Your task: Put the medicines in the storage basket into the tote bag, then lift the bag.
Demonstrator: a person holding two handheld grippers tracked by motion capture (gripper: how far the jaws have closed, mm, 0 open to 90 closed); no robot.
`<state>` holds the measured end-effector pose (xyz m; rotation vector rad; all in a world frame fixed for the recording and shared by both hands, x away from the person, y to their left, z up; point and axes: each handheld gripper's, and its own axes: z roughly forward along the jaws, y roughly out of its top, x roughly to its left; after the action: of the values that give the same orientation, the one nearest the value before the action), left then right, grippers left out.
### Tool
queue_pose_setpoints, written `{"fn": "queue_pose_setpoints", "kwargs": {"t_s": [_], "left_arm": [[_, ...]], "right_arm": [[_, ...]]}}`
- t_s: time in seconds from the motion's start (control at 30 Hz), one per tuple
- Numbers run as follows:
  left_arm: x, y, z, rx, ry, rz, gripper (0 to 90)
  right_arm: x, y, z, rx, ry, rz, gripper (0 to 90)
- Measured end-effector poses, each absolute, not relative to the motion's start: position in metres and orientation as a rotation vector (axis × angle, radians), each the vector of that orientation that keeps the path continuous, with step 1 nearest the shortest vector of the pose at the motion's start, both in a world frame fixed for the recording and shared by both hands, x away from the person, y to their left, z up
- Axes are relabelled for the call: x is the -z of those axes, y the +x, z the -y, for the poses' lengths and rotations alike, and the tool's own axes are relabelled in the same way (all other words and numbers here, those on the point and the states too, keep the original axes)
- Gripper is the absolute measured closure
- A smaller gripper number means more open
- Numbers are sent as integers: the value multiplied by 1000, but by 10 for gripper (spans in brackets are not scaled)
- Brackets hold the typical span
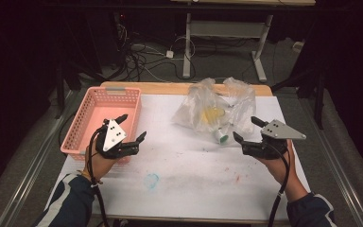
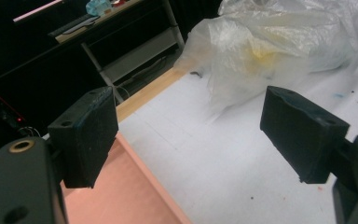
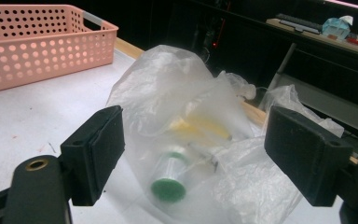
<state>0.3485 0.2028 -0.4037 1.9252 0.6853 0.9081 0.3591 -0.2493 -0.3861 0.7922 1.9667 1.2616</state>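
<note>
A crumpled clear plastic bag (image 1: 217, 106) lies at the back middle of the white table (image 1: 189, 165); something yellow (image 1: 212, 114) shows inside it. A small white bottle with a green cap (image 1: 222, 136) lies at the bag's near edge, seen close up as the bottle (image 3: 170, 179) through the plastic. My right gripper (image 1: 246, 130) is open, just right of the bottle, jaws wide with nothing between them. My left gripper (image 1: 132, 126) is open over the near right corner of a pink perforated basket (image 1: 87, 120). The bag (image 2: 279, 42) lies ahead of the left jaws.
The pink basket (image 3: 37, 42) stands at the table's left edge and looks empty. A blue-green smudge (image 1: 151, 180) and reddish marks stain the white surface. Beyond the wooden far edge (image 1: 170, 88) are cables on the floor and a desk frame (image 1: 227, 33).
</note>
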Motion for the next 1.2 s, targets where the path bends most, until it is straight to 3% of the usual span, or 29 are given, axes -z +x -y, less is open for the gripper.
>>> {"fn": "queue_pose_setpoints", "kwargs": {"t_s": [0.53,1.2], "left_arm": [[416,324,-219,-947,1951,-678,164],[447,297,-229,-900,2031,-728,164]], "right_arm": [[401,334,262,-1255,786,-1971,191],[436,306,274,-1170,798,-2011,187]]}}
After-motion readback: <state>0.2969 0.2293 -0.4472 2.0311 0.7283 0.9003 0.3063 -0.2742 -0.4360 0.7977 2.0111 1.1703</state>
